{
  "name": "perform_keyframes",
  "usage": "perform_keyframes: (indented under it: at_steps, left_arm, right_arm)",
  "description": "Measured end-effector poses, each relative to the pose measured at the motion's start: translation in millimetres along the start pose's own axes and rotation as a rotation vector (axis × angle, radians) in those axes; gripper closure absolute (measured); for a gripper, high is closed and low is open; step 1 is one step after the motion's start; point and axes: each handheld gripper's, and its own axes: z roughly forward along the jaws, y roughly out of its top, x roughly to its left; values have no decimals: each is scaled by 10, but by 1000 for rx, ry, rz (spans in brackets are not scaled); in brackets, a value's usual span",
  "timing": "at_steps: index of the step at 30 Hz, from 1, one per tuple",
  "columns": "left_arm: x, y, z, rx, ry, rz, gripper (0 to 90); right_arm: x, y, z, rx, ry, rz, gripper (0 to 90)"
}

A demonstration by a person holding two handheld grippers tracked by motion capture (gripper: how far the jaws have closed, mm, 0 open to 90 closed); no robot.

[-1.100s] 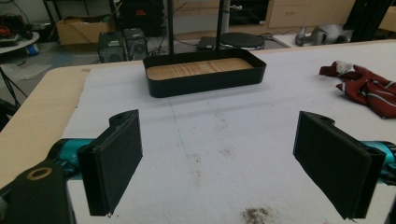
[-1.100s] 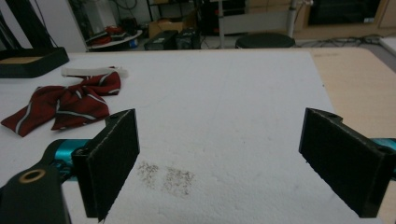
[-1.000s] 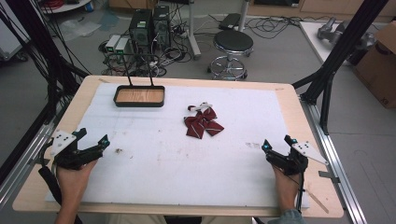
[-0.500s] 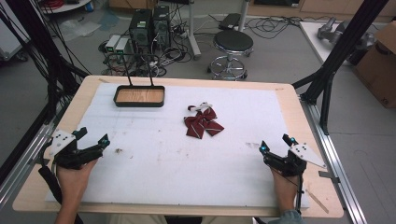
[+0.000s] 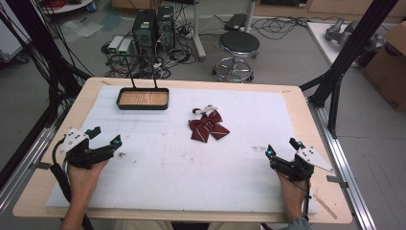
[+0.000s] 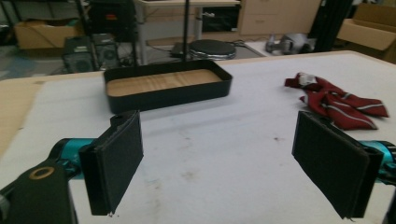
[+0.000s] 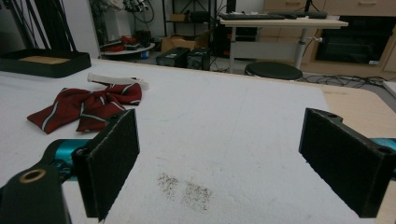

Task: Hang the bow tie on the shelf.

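Nearest, at the table's front corners: left claw and right claw, each in a hand, jaws spread wide, holding nothing, low over the white mat. Farther in, near the middle, slightly toward the right: a dark red striped bow tie with a white strap, lying flat. Beyond, back left: a black tray with a wooden floor.

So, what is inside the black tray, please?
The black tray holds nothing; only its bare wooden floor shows, also in the left gripper view. A thin strip behind its near wall is covered.
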Motion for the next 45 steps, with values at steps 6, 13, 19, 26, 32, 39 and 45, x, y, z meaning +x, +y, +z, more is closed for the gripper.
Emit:
perform_keyframes:
  at_steps: [6,13,19,26,32,39,45]
  left_arm:
    - [-219,101,328,6,-80,36,178]
    - [-565,234,950,20,-180,59,195]
    - [-854,213,1477,35,-262,36,230]
    - [-1208,142,2012,91,-321,29,252]
    - [-1419,146,2371,155,-328,77,291]
    - [-1496,82,2578,266,-341,91,374]
    - [-1517,99,2766,438,-308,96,401]
  right_arm:
    - [-13,-1,3,-3,1,7,113]
    - [-17,-3,8,-1,9,10,113]
    - [-17,-4,11,0,15,15,113]
    - [-24,-5,18,0,20,16,113]
    - [-26,-6,21,4,27,25,113]
    - [-27,-7,28,3,33,23,113]
    - [-29,-8,30,5,32,18,113]
